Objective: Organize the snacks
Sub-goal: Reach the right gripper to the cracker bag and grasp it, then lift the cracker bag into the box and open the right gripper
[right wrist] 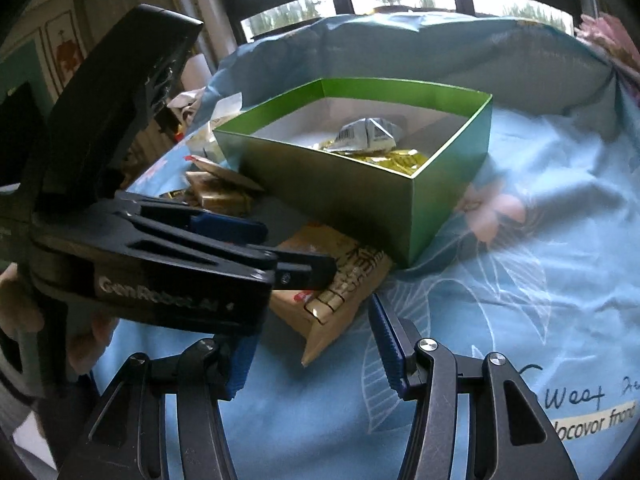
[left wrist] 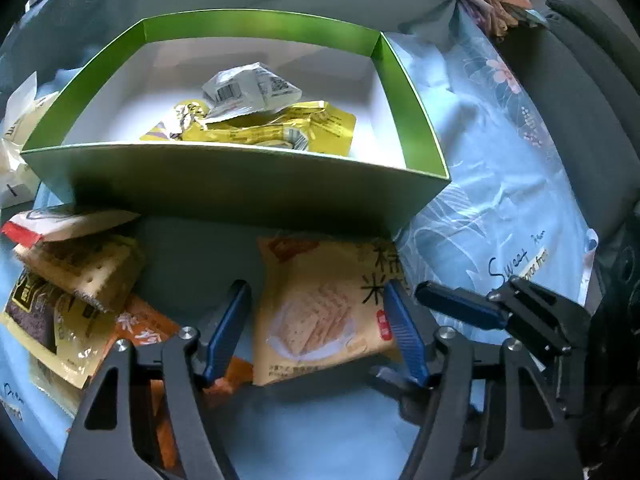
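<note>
- Box (left wrist: 240, 184), green card with white floor, stands on a blue floral cloth (left wrist: 500, 184); taken as the landmark for every entry below.
- Cracker packet (left wrist: 320, 308), tan and pillow-shaped, lies flat on the cloth just in front of the box's near wall, one corner reaching under that wall's shadow.
- Left tool (left wrist: 316, 320): jaws wide, one blue finger on each side of the packet, neither clearly pressing it. Risk: closing on the puffed middle may squeeze air and crush the crackers; closing on the slick film may let it slide out.
- Right tool (right wrist: 312, 344): jaws wide, holding nothing, in front of the box beside the left tool. Risk: the two tools stand close together, so a lift could knock them.
- Near wall of the box is tall relative to the packet. Risk: a low carry would catch the packet on the rim and push the light box back.
- Loose snack pile (left wrist: 72, 288), front-left of the box, touches nothing held; a sweeping move could scatter it.
- Yellow packets (left wrist: 280, 128) and a white wrapper (left wrist: 248, 88) already lie inside the box.
</note>
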`<control>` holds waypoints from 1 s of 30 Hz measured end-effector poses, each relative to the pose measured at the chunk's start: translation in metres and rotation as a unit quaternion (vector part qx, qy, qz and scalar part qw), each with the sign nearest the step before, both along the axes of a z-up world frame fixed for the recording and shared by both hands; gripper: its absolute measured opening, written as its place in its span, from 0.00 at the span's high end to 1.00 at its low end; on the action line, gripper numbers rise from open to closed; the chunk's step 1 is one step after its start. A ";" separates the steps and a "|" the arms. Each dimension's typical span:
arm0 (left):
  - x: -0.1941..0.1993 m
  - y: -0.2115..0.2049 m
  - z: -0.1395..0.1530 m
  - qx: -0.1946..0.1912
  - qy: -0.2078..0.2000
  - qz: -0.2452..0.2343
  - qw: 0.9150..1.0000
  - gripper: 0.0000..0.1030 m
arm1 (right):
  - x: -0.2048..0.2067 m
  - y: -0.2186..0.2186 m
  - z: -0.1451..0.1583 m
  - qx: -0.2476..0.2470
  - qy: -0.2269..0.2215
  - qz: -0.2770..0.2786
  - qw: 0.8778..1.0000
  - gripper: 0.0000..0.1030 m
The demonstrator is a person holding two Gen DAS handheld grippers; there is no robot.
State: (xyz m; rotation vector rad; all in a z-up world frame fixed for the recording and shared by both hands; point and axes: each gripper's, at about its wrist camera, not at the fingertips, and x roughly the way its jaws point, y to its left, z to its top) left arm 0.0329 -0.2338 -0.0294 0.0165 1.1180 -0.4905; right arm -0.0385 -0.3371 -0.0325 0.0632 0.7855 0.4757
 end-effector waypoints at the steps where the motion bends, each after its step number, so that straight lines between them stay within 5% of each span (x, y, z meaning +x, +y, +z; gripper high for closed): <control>1: 0.001 0.000 0.000 0.000 0.001 0.000 1.000 0.35 | 0.000 0.000 0.000 0.002 0.000 0.000 1.000 0.47; 6: 0.004 0.006 0.002 -0.010 0.006 0.012 1.000 0.43 | 0.003 0.003 -0.004 0.004 0.013 0.006 1.000 0.47; 11: 0.010 0.016 -0.006 -0.050 0.049 0.011 0.997 0.40 | 0.005 0.007 -0.006 0.000 0.016 0.009 1.000 0.47; 19: 0.003 0.020 -0.007 -0.076 0.062 0.013 0.995 0.44 | 0.010 0.016 -0.014 -0.021 0.024 0.006 0.999 0.54; 30: -0.016 0.018 0.017 -0.065 0.009 0.018 0.998 0.48 | -0.001 0.015 -0.001 -0.006 -0.007 0.018 1.000 0.60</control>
